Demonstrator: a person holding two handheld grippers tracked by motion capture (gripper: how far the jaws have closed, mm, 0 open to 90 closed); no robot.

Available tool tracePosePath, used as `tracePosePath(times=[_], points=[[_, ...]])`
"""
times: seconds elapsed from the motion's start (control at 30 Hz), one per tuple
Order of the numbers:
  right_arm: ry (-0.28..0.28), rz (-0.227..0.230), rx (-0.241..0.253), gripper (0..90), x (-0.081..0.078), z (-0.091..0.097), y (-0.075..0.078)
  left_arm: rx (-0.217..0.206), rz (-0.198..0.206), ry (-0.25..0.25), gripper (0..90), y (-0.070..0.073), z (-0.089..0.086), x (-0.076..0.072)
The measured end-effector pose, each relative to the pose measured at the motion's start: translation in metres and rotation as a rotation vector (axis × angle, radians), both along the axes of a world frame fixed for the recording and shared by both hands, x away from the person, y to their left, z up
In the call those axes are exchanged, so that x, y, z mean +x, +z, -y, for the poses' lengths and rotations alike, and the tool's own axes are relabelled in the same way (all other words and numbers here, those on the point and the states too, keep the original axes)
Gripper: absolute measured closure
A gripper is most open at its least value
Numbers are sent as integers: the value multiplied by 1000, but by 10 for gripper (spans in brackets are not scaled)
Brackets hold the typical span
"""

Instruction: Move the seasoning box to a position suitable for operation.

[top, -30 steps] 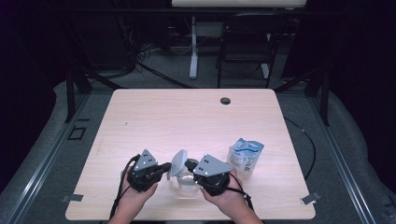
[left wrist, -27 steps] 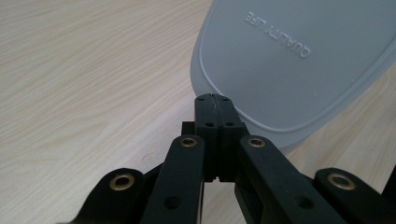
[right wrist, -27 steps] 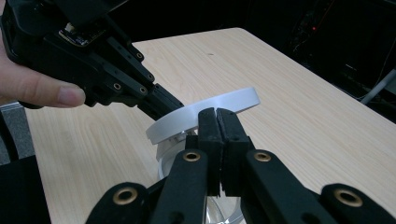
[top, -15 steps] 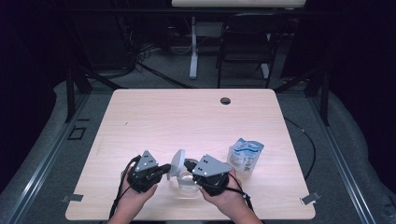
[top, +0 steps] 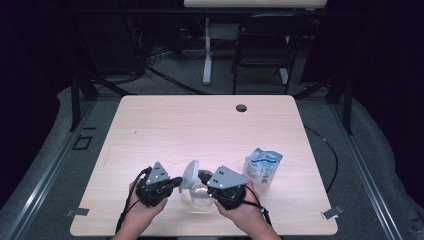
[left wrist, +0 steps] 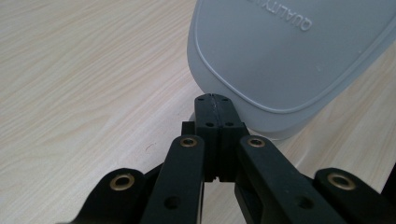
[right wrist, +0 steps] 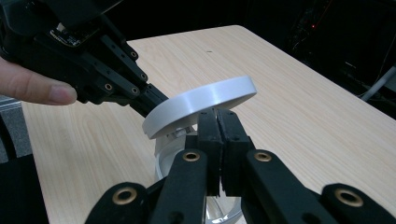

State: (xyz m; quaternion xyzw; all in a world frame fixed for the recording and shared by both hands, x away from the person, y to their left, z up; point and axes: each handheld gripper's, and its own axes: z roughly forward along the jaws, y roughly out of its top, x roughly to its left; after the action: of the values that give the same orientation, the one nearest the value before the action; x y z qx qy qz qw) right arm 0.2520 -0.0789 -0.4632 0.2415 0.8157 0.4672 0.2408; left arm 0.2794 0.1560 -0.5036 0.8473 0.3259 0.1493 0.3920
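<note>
1. The white lid stood tilted up on edge over the clear container, near the front edge of the bench, directly between the 2 claws.
2. The left claw had its jaws fully together, pinching the rim of the lid at the lid's lower edge. In the left gripper view the lid rose up and away to the right of the tips.
3. The right claw was also closed tight. Its tips sat just under the lid and seemed clamped on the container's rim, though the exact contact was hidden.
4. The lid's flat face leaned toward the left claw, so a lift-off would turn on that claw, the nearer one. The right claw looked placed to steady the container.
5. Raised letters on the lid, seen upside down, read "QUALITY"; the rest was cut off.
6. A blue-and-white pouch stood to the right of the right claw; its print was too small to read.
</note>
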Motion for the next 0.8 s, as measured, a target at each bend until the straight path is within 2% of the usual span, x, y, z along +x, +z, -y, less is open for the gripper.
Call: tracePosePath(times=[0.17,0.27,0.4,0.57,0.7,0.8], points=[[4,3,-3,890,-1,-1,0,5,-3,-10,900,0,0,0],[5,2,-1,889,-1,-2,0,22,-4,-33,900,1,-1,2],[5,2,-3,889,-1,-2,0,41,-1,-41,900,1,0,3],[6,2,-5,890,-1,-3,-1,45,-1,-48,900,1,0,4],[5,1,-3,889,-1,-3,-1,75,18,-55,900,0,1,4],[6,0,-2,889,-1,-3,-1,64,17,-52,900,0,1,5]])
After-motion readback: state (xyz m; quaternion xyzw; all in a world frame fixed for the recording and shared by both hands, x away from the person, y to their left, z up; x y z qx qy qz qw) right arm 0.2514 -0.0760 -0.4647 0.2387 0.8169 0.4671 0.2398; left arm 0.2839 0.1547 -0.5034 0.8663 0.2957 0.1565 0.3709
